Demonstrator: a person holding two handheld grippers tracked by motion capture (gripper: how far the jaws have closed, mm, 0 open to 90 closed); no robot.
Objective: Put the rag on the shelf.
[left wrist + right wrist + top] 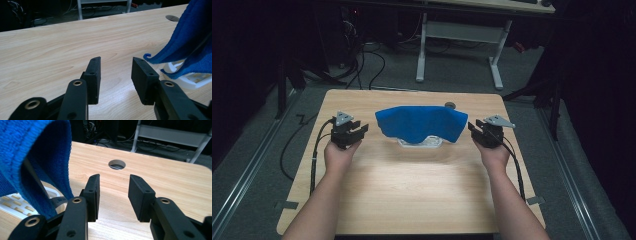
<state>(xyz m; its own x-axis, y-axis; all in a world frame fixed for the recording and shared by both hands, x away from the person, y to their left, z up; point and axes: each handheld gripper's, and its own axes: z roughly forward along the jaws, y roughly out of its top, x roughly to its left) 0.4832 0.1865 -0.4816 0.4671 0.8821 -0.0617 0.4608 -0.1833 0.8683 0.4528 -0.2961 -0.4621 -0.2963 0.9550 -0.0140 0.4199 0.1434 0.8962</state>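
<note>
While both grippers gape empty, left gripper (pixel 353 131) and right gripper (pixel 477 131) flank the blue cloth (pixel 419 122).

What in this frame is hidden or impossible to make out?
- White rack, high view: the blue towel draped over it hides most of it.
- Same rack, left gripper view: cut off by the right edge.
- What holds the towel up, right gripper view: hidden by the towel's folds.
</note>
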